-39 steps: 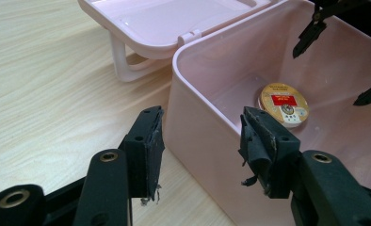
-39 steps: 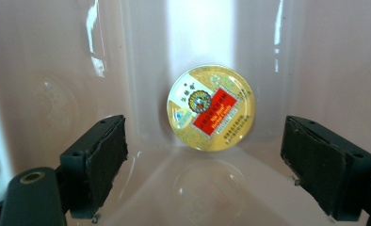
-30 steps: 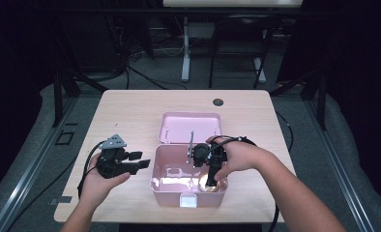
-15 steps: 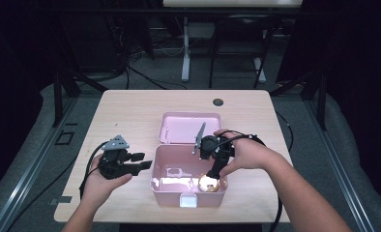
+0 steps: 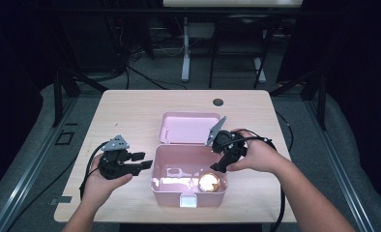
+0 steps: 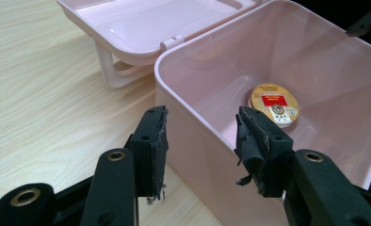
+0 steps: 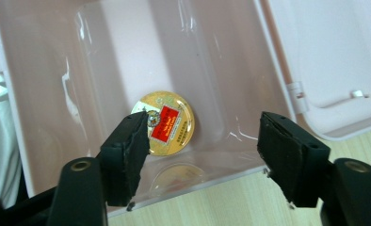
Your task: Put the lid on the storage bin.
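An open pink box (image 5: pixel 188 147) stands near the table's front edge, its lid (image 5: pixel 186 128) lying flat behind it. On the box floor at the right lies a round gold tin (image 5: pixel 210 181) with a red label (image 7: pixel 169 123), also visible in the left gripper view (image 6: pixel 274 104). My left gripper (image 5: pixel 142 162) is open at the box's left wall (image 6: pixel 197 155), one jaw outside and one inside, pads off it (image 6: pixel 202 136). My right gripper (image 5: pixel 217 168) hovers over the box's right rim, pointing down at the tin (image 7: pixel 207 141). Its jaws have just been closing and are still apart, with nothing between them.
A small dark round object (image 5: pixel 218 102) lies at the table's far edge. A white latch (image 5: pixel 188 200) sticks out of the box front. Bare wood (image 5: pixel 130 121) stretches left and behind the box. Cables and chair legs are on the floor beyond.
My right gripper has lifted out of the box and drifted toward its back right rim, its jaws narrowing. The tin stays on the box floor. The left gripper has not moved.
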Demonstrator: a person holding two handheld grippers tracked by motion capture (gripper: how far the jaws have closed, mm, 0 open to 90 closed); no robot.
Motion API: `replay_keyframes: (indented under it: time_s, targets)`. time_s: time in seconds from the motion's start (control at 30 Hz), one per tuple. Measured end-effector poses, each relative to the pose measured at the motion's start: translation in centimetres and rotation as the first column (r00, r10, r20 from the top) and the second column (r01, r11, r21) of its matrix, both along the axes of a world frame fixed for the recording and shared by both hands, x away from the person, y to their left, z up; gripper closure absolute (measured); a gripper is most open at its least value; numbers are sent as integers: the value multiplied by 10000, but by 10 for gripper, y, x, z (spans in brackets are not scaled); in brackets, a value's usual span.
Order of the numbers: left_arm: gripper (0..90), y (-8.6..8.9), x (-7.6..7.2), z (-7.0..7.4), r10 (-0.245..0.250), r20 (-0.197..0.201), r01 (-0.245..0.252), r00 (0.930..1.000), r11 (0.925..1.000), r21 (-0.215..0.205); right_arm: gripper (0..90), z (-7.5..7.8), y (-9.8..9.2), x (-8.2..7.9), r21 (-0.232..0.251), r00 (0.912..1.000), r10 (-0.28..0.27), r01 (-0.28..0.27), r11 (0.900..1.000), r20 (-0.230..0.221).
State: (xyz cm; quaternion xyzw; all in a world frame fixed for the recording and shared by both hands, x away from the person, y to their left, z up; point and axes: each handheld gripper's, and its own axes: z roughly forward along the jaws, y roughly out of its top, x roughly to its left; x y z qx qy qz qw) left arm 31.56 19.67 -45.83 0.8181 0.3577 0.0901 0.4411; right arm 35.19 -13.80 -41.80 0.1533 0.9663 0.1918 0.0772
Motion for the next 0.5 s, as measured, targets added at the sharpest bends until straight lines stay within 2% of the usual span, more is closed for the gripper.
replay_keyframes:
  time_s: [0.13,0.27,0.33,0.5]
  targets:
    - [532,0,0,0,-25,9,25,10000,10000,4,344,2,-5,0,713,9995,-265,278,9971,-185]
    - [533,-1,0,-1,-72,-73,72,9999,10000,25,391,4,-7,-2,939,9990,-414,398,9948,155]
    - [535,-2,0,-2,-78,-68,78,9999,10000,57,406,6,-8,-2,1211,9983,-500,463,9916,284]
    - [536,-3,0,-2,-112,-54,112,9999,9999,84,442,6,-11,0,1355,9971,-665,610,9889,366]
